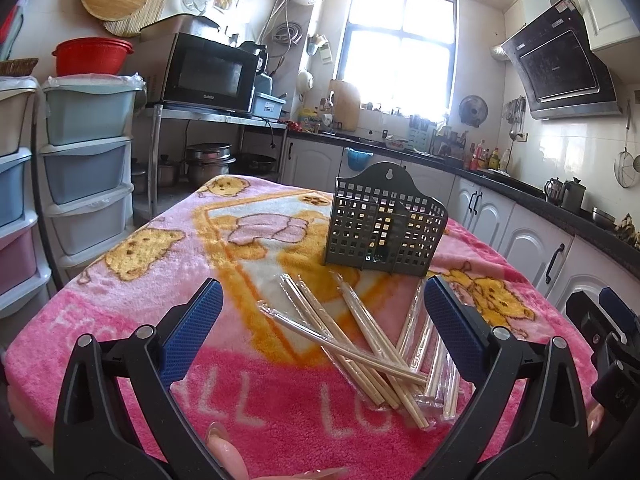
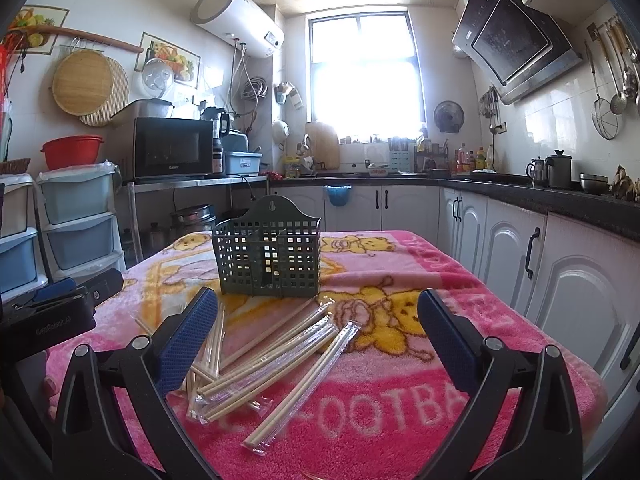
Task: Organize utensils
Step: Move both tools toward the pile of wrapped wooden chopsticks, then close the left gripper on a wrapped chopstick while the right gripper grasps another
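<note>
A dark green perforated utensil holder (image 1: 385, 226) stands upright on a pink blanket-covered table (image 1: 132, 304); it also shows in the right wrist view (image 2: 267, 258). Several plastic-wrapped chopstick pairs (image 1: 360, 340) lie in a loose crossed pile in front of it, also in the right wrist view (image 2: 276, 356). My left gripper (image 1: 323, 322) is open and empty, above the pile's near side. My right gripper (image 2: 318, 332) is open and empty, just above the pile. The right gripper's body shows at the right edge of the left wrist view (image 1: 600, 344).
Stacked plastic drawers (image 1: 86, 160) stand left of the table. A microwave (image 1: 208, 74) sits on a metal rack behind. White cabinets with a dark counter (image 2: 520, 216) run along the right and back. The left gripper's body (image 2: 52, 312) is at the table's left.
</note>
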